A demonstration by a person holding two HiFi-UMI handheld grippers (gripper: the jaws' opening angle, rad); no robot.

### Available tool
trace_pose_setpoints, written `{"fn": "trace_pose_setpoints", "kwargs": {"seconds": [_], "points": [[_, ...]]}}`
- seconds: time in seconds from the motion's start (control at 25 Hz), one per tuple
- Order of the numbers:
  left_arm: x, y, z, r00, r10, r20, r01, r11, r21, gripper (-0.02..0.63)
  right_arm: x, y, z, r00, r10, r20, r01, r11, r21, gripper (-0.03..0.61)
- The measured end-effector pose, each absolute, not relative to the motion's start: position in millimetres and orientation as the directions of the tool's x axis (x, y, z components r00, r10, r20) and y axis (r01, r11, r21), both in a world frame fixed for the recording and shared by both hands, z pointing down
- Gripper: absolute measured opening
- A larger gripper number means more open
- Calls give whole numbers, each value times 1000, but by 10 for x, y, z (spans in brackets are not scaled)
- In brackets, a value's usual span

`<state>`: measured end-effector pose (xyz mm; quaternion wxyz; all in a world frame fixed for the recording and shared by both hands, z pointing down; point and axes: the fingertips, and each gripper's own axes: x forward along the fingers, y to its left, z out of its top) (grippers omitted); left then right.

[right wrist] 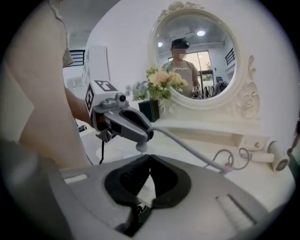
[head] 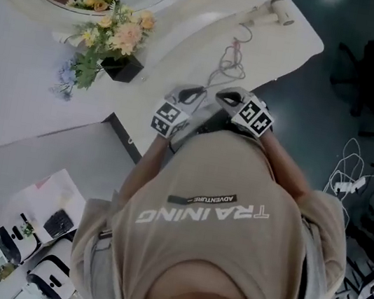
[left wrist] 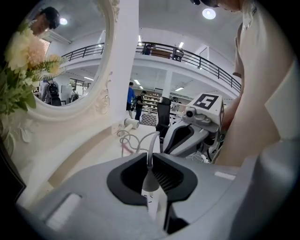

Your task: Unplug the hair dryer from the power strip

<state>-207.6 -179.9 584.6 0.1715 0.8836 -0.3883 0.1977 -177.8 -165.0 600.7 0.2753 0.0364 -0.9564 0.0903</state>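
Shirt point(head: 206, 248) fills the lower frame; unplugging is judged done.
By the table point(head: 191, 39) edge at centre, the right gripper point(right wrist: 150, 157) is closed empty. The left gripper point(head: 195, 94) is clamped on the upper-right dryer point(head: 278, 10)'s plug point(left wrist: 148, 182), held free; no strip is seen.

The right claw point(right wrist: 149, 158) fills the bottom of the frame, its dark pads pressed together at the tips with nothing between them. Just above it, at centre left, the left claw point(right wrist: 142, 137) is clamped on a pale plug point(right wrist: 141, 148). A grey cord point(right wrist: 187, 146) runs from the plug to the right across the white desk point(right wrist: 201, 129), looping before it reaches the hair dryer point(right wrist: 274, 161) lying at the far right edge. An ornate oval mirror point(right wrist: 201, 61) stands at upper right, reflecting a person, with flowers point(right wrist: 161, 82) in a dark vase point(right wrist: 149, 110) beside it.
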Motion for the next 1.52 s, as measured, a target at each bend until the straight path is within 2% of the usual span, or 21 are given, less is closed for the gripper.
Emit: {"fn": "trace_pose_setpoints", "kwargs": {"seconds": [0.4,0.64,0.88,1.08,1.52], "points": [[-2107,-1737,5671,606,-646,465,-772,-618,147,40,-1700,-1749,4760,-940,-75,333,-113,989,-97,3],[-2130,-1756,5500,589,-683,433,-794,-587,155,40,-1800,-1835,4397,-958,-114,264,-128,991,-40,3],[-2208,-1872,5328,573,-707,414,-806,-579,127,40,-1804,-2001,4241,-968,-157,196,-170,984,-54,3],[-2282,-1940,5274,561,-718,413,-814,-568,117,40,-1781,-2177,4224,-972,-163,167,-181,979,-97,3],[-2346,-2032,5322,527,-752,396,-839,-535,102,40,-1898,-2368,4251,-977,-115,181,-126,991,-53,3]]}}
